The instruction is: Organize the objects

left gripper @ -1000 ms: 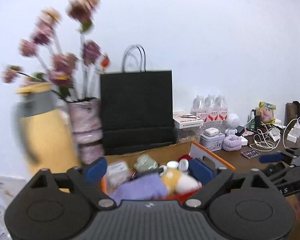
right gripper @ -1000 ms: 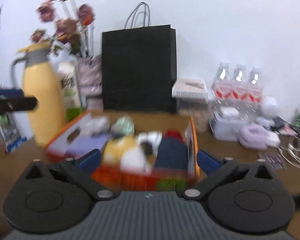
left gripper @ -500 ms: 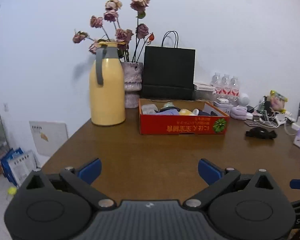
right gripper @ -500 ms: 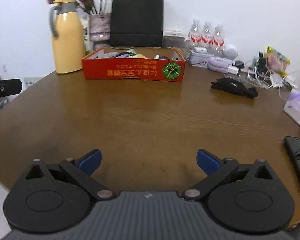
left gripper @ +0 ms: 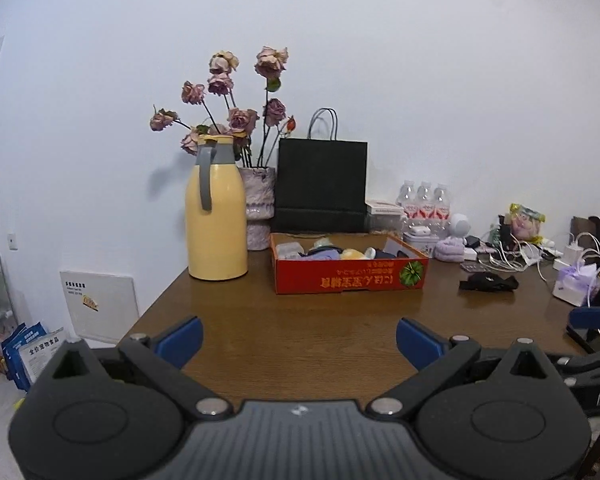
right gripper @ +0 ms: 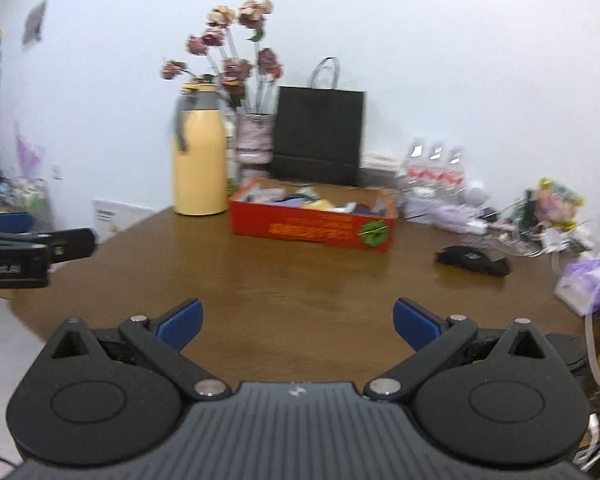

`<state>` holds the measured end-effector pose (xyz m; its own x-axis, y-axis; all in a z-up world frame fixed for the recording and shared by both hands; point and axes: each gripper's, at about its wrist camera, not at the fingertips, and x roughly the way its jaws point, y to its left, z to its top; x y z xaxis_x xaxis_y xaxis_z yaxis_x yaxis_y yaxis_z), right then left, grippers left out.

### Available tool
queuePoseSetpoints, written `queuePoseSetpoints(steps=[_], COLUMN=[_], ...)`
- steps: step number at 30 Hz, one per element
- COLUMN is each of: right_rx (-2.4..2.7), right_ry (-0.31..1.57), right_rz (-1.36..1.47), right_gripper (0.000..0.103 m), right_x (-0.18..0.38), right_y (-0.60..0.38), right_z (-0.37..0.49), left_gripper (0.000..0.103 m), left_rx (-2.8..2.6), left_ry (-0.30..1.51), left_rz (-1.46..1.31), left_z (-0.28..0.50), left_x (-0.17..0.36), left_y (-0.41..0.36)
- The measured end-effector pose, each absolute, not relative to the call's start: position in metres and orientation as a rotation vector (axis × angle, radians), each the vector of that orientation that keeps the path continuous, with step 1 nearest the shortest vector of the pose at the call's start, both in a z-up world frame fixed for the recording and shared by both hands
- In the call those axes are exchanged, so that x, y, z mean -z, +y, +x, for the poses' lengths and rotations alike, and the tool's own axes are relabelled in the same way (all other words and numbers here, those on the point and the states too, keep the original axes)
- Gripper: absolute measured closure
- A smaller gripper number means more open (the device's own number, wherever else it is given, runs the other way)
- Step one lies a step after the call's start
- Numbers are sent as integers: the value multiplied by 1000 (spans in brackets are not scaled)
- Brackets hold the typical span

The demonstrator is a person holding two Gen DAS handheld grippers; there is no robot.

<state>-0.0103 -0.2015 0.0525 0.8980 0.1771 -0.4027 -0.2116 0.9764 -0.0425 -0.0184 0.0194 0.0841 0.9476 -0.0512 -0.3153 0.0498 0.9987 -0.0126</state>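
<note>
Wall: plain white, behind a brown wooden table (left gripper: 300, 332) crowded along its far edge.
Floor, far left: blue booklets (left gripper: 28, 350) lean beside a white panel (left gripper: 98, 306) on the wall, below table level.
Left gripper (left gripper: 298, 338): spread wide and empty, blue pads (left gripper: 180, 338) well apart above the bare near part of the table; in the right wrist view its black body shows at the left edge (right gripper: 32, 252).
Jug (left gripper: 216, 216): yellow with a grey handle and collar, upright near the table's left back corner.
Vase (left gripper: 260, 212): pale, mottled, just behind and right of the jug, holding dried pink roses (left gripper: 236, 92).
Bag (left gripper: 322, 184): black paper with cord handles, upright against the wall, directly behind the box.
Box (left gripper: 348, 280): shallow red carton with upside-down print and a green rosette on its front wall, in the middle of the table, well apart from both grippers; small mixed items (left gripper: 328, 254) lie inside, too small to tell apart.
Bottles (left gripper: 424, 204): three water bottles with red labels, right of the bag.
Purple roll (left gripper: 450, 248): just right of the box's back corner.
Black cloth (left gripper: 488, 282): lying flat on the table right of the box.
Cables (left gripper: 512, 258): white tangle with chargers farther back right.
Purple packet (left gripper: 576, 286): near the right edge, tied with ribbon.
Right gripper (right gripper: 298, 322): released, fingers wide apart with nothing between them, over the table's near edge; its view is slightly blurred.
</note>
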Motion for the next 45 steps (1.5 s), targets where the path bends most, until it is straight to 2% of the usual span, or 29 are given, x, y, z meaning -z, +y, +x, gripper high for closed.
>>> queuePoseSetpoints(steps=[6, 11, 18, 45], right_rx=[-195, -157, -133, -148], right_ry=[494, 641, 561, 606], right_rz=[-37, 62, 67, 22], right_gripper=[0, 0, 0, 0], right_x=[-44, -35, -40, -33], right_y=[-198, -202, -210, -199], right_z=[-11, -11, -20, -13], left_gripper=[0, 0, 0, 0], left_rx=[66, 52, 61, 57], left_ry=[411, 565, 585, 584], left_rz=[-37, -18, -13, 0], left_z=[-28, -19, -26, -26], left_x=[-78, -71, -68, -70], left_y=[21, 23, 20, 17])
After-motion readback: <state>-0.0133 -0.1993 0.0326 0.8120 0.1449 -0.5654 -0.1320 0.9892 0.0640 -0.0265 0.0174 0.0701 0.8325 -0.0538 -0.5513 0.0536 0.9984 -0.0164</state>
